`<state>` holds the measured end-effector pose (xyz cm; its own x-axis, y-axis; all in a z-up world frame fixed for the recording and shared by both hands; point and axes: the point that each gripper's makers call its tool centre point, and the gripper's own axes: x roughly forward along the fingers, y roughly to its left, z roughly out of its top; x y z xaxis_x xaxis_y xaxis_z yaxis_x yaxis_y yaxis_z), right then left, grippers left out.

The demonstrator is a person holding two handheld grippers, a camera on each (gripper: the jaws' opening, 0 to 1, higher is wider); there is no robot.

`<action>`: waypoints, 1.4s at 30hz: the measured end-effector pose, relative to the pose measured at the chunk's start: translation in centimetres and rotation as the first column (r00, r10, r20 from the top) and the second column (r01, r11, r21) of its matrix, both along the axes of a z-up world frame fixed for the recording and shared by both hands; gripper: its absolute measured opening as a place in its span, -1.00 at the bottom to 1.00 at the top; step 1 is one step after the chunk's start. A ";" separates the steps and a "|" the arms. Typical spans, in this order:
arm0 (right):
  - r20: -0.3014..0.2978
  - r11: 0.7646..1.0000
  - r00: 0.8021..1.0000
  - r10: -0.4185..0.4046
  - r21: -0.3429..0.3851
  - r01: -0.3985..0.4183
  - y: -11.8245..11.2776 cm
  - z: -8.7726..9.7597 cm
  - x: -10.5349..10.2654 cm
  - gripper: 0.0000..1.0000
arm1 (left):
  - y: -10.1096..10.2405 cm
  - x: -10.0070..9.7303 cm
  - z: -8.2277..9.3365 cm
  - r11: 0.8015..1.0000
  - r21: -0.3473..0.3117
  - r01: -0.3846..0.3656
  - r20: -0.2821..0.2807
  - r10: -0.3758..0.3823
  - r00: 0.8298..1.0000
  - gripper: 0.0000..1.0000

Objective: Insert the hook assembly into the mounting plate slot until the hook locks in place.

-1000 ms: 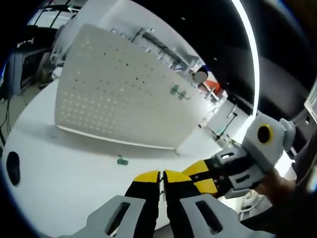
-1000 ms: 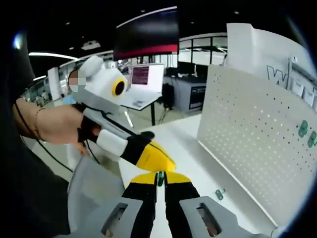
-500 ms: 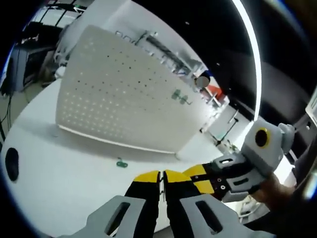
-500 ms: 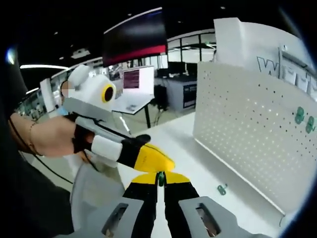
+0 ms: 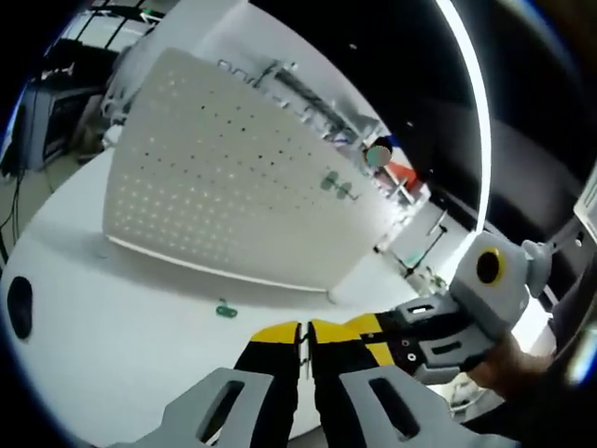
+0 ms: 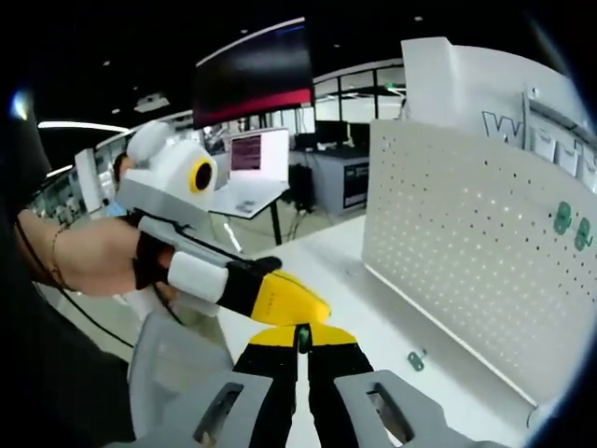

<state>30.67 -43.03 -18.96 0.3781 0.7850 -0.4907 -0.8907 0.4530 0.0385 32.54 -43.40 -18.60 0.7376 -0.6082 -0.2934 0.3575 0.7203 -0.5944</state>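
Upright between the pinched right hand-held gripper (image 6: 302,340) jaws sits a green hook (image 6: 302,338); left hand-held gripper (image 5: 304,338) pressed together.

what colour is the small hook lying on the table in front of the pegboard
Green. The small hook on the white table shows best in the left gripper view.

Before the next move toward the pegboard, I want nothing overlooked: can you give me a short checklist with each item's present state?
1. Right tool shut on a small green piece: ok, green shows between the jaws.
2. Left tool shut: ok; whether it holds anything, cannot tell.
3. White pegboard upright on the table: ok.
4. Two green hooks already on the board: ok.
5. Loose green hook lying on the table, apart from the board's foot: ok, visible.
6. Held piece's orientation for the slot: cannot tell.
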 end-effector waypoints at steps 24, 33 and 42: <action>0.044 0.996 0.995 -0.090 0.009 0.089 -3.2 0.7 2.4 -1.00 | 2.0 0.4 1.8 0.993 0.119 -0.005 0.173 -0.016 0.985 -0.13; 0.074 0.991 0.988 -0.137 0.018 0.136 -4.7 1.4 3.7 -1.00 | -0.1 0.0 3.4 0.990 0.126 0.058 0.253 -0.089 0.964 0.36; 0.097 0.977 0.972 -0.213 0.024 0.211 -7.0 1.8 5.6 -1.00 | -2.0 -0.7 3.9 0.988 0.100 0.114 0.259 -0.136 0.956 0.69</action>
